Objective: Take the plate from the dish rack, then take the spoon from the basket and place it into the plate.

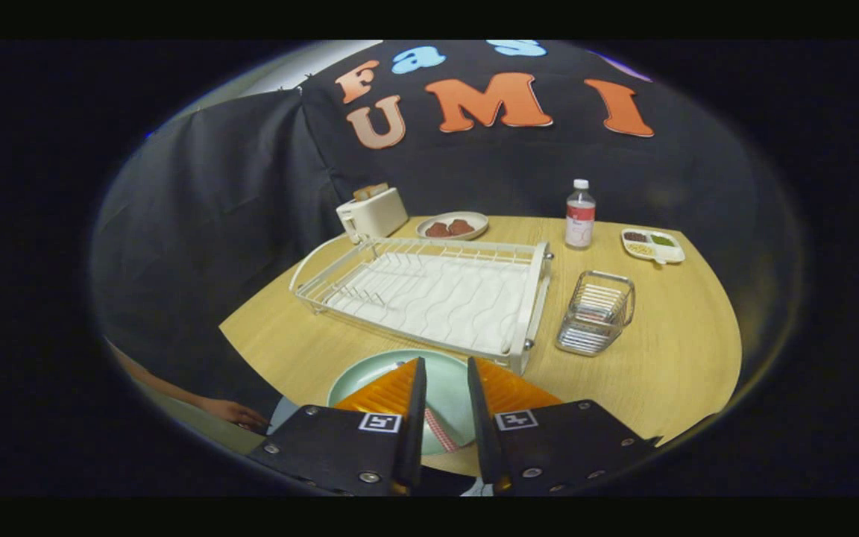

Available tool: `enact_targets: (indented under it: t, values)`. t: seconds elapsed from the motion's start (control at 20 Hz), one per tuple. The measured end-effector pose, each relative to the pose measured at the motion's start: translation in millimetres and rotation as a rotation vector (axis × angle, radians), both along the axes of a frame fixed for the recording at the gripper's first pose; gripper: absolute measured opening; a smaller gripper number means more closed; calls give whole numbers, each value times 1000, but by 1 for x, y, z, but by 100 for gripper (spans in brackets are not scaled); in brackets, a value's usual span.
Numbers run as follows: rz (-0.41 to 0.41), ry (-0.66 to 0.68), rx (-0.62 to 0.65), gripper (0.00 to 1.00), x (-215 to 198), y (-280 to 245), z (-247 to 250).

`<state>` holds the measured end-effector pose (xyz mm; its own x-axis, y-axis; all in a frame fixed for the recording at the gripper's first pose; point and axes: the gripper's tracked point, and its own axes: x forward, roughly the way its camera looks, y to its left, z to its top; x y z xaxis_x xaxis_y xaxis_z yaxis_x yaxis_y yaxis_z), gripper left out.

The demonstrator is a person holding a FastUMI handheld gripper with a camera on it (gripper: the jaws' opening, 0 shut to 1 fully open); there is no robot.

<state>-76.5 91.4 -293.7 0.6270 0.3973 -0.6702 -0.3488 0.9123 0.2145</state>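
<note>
Tongs (444, 380) hang low over the near edge of the wooden desk (668, 358), their two fingers parted by a narrow gap and pressing on nothing. Directly beneath and between the fingers lies the pale green plate (370, 377), flat on the desk. In the gap between the fingers, resting in the plate, is a slim red-and-white checked piece (441, 432) that looks like the spoon's handle; its bowl end cannot be made out.

Just ahead of the tongs sits the white dish rack (429, 291), wire-sided over a ribbed tray, with no dishes in its slots. Ahead and to the right of the fingers stands the wire basket (596, 312), just beside the rack's right end. Beyond the rack are a cream toaster (372, 212) with bread in its slots, a shallow dish of brown food (452, 225), a clear bottle (580, 215) with a white cap, and a divided white tray (652, 245) holding small portions. To the left of the tongs, off the desk's edge, a person's hand (232, 412) rests low.
</note>
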Motion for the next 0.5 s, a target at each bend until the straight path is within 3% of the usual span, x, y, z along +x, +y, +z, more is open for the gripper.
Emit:
enact_targets:
  t: [0.2, 0.5]
  values:
    - [-64, -190, 21, 44, 42, -13, 75]
    - [-132, -403, 54, 73, 85, -27, 163]
